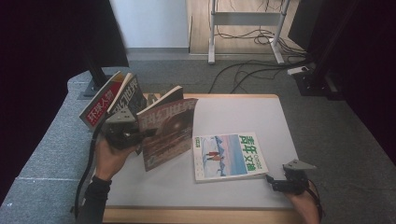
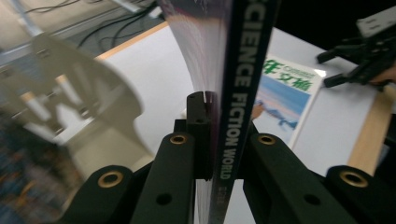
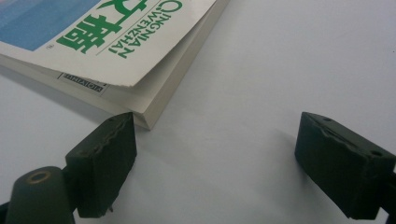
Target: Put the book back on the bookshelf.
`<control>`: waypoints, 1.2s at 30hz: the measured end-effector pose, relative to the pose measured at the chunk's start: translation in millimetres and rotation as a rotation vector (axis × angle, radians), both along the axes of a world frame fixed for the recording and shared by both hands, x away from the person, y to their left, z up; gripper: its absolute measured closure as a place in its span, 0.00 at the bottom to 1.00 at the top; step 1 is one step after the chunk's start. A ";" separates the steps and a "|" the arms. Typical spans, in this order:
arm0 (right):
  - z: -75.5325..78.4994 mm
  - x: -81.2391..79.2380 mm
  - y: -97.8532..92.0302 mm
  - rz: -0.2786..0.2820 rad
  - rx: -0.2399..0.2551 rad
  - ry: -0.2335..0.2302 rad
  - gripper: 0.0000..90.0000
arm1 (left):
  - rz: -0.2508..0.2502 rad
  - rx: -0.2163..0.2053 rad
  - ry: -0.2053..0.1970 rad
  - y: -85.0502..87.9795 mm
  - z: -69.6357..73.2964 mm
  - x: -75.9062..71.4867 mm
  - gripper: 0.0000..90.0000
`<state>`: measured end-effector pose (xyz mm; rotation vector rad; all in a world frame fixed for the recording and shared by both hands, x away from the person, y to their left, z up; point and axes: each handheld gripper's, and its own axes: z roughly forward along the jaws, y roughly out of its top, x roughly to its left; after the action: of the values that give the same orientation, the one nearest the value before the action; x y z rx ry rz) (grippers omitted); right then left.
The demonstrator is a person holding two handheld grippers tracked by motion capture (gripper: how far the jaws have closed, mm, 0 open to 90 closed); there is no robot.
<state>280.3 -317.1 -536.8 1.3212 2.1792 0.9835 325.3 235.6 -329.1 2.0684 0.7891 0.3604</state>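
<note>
The pale slotted book stand (image 2: 70, 107) at the left is blurred, and the upright dark science fiction magazine (image 2: 243, 84) is cut off by the top edge.

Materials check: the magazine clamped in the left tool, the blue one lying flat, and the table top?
Clamped magazine: paper pages, glossy dark cover; the sheets fan out beside its spine. Blue magazine: matte-looking paper cover, curled corner, off-white page block. Table top: smooth white surface with a wood-coloured edge, probably laminate over board.

Overall light: the white table (image 1: 243, 116) is showing soft, dim, even lighting.
Edges: darkness is closing in at nine and three o'clock.
Blur: the bookstand (image 2: 70, 107) is smearing at nine o'clock.
Shadows: faint ones are lying under the jaws.
</note>
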 end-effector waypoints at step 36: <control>-0.3 -0.2 0.1 -0.002 0.001 0.000 0.14 | 0.453 -0.006 -0.008 74.1 -6.1 -3.2 0.94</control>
<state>280.1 -317.0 -537.1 1.3233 2.1777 0.9839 322.1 309.7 -335.2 1.8676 1.2524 0.6111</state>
